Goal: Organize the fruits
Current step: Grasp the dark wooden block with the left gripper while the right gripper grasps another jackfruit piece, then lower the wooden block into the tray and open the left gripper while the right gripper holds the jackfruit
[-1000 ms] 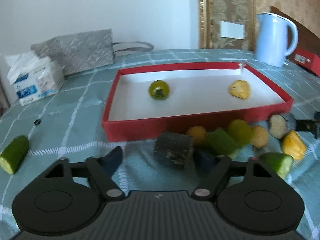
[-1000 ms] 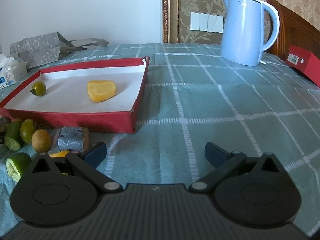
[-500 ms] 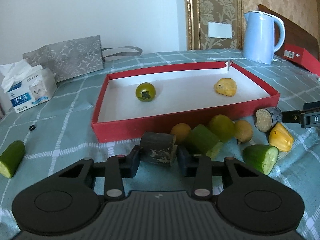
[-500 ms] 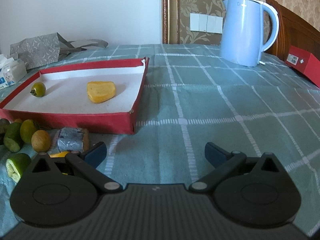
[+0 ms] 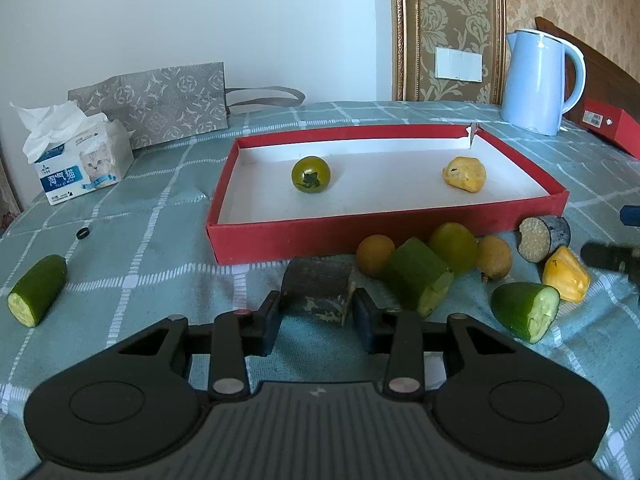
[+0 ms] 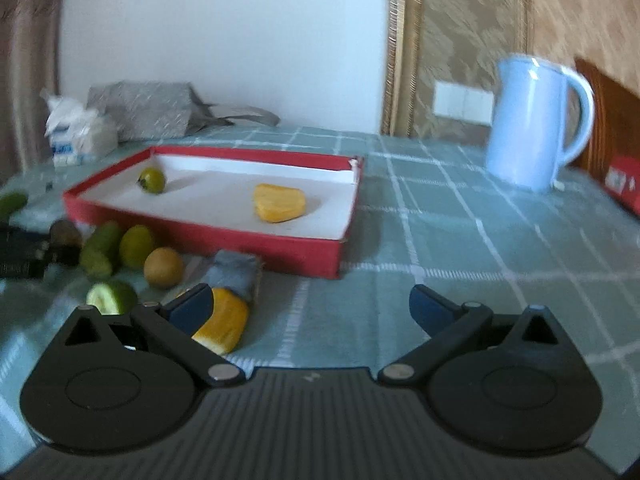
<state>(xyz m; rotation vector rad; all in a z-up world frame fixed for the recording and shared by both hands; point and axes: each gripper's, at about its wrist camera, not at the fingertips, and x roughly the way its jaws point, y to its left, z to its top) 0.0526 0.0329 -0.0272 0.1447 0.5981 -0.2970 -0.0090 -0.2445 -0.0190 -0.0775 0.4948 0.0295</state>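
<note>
At the bottom of the left wrist view, the left gripper [image 5: 316, 314] has its jaws closed on a dark chunk [image 5: 318, 289], one blue pad against each side. Just right of it, at mid-frame, fruit lies in a loose cluster on the checked cloth [image 5: 160, 240]: an orange ball [image 5: 375, 255], a green wedge [image 5: 420, 276] leaning against a yellow-green fruit [image 5: 453, 246], a tan fruit [image 5: 494, 258], a cut cucumber end [image 5: 524, 310], a yellow piece [image 5: 565, 274] and a dark slice [image 5: 543, 233] showing its pale cut face. Far left, a cucumber half [image 5: 37, 289] lies alone, well apart from the rest.

Behind the cluster, at centre frame, stands the red tray [image 5: 280, 236], holding a green tomato [image 5: 311, 174] left of centre and a yellow lump [image 5: 464, 173] to the right, well apart.

Further back, a tissue box [image 5: 76, 164] and a grey bag [image 5: 156, 104] sit at the upper left, and a blue kettle [image 5: 538, 82] at the upper right.

Low in the blurred right wrist view, the right gripper [image 6: 312, 306] has its jaws spread wide and holds nothing; its left finger [image 6: 191, 307] overlaps the yellow piece [image 6: 222, 322] in the frame, though contact cannot be told.
</note>
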